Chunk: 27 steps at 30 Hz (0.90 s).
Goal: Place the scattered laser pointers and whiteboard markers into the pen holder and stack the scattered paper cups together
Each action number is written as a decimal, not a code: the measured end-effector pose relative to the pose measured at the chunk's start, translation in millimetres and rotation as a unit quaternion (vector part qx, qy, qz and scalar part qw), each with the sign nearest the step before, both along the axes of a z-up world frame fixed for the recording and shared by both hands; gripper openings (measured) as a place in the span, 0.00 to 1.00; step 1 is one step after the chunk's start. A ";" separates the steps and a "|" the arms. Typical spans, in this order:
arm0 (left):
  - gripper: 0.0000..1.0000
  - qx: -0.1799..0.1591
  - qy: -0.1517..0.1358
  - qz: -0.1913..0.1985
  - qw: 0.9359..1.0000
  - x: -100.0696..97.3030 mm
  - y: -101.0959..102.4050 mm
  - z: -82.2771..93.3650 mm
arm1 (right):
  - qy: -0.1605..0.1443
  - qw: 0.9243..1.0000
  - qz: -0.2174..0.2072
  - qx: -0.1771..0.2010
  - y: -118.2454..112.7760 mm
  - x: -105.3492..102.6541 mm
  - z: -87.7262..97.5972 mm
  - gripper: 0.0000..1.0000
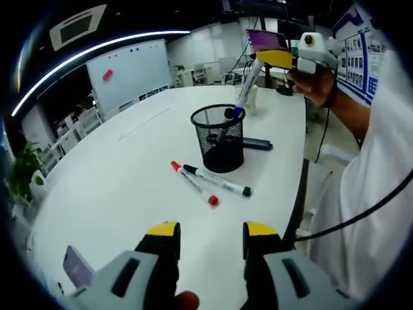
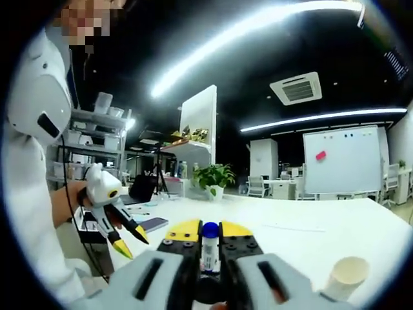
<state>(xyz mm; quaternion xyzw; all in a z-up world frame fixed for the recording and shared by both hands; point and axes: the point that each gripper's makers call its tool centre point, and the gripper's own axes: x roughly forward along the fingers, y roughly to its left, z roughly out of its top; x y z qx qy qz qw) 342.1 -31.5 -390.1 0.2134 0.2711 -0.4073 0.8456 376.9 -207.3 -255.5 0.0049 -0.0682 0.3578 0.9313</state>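
White and wide, the worktop [image 1: 129, 174] holds a black mesh pen holder [image 1: 219, 137] near its middle. We see a red-capped marker [image 1: 193, 183] and a black-capped marker [image 1: 217, 180] lying close in front of the holder, side by side and not in it. A dark pen-like thing [image 1: 253, 143] lies just behind the holder; we cannot tell what it is.

Our left hand-held gripper [image 1: 211, 231] sits low over the worktop with its yellow-tipped jaws spread apart and nothing between them. A phone [image 1: 77, 266] lies flat near it.

Our right hand-held gripper [image 2: 210, 236] has its jaws squeezed on a blue-capped marker [image 2: 210, 247], which stands between them. In the left gripper view that same marker [image 1: 246, 90] hangs tilted, with its lower tip right over the holder's open top.

One paper cup [image 2: 346, 278] stands on the worktop in the right gripper view. A whiteboard [image 1: 129, 72] stands far back in the room.
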 end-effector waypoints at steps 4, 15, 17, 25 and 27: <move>0.40 0.000 0.000 -0.003 1.000 -1.6 -2.0 0.4 | 0.001 1.000 -0.003 -0.011 1.3 3.1 -3.0 0.10; 0.40 0.001 0.000 -0.004 1.000 -0.9 -1.4 0.9 | 0.020 1.000 -0.003 -0.002 0.8 8.8 -7.7 0.10; 0.40 0.002 0.000 -0.004 1.000 -0.6 -0.8 0.7 | 0.020 1.000 -0.003 -0.002 1.5 9.0 -8.0 0.10; 0.40 0.002 0.001 -0.004 1.000 0.8 0.8 -0.7 | 0.025 1.000 -0.002 0.003 2.4 10.2 -10.8 0.10; 0.40 0.001 0.002 -0.003 1.000 0.8 0.8 -1.2 | 0.027 1.000 -0.002 0.003 3.3 10.5 -12.5 0.10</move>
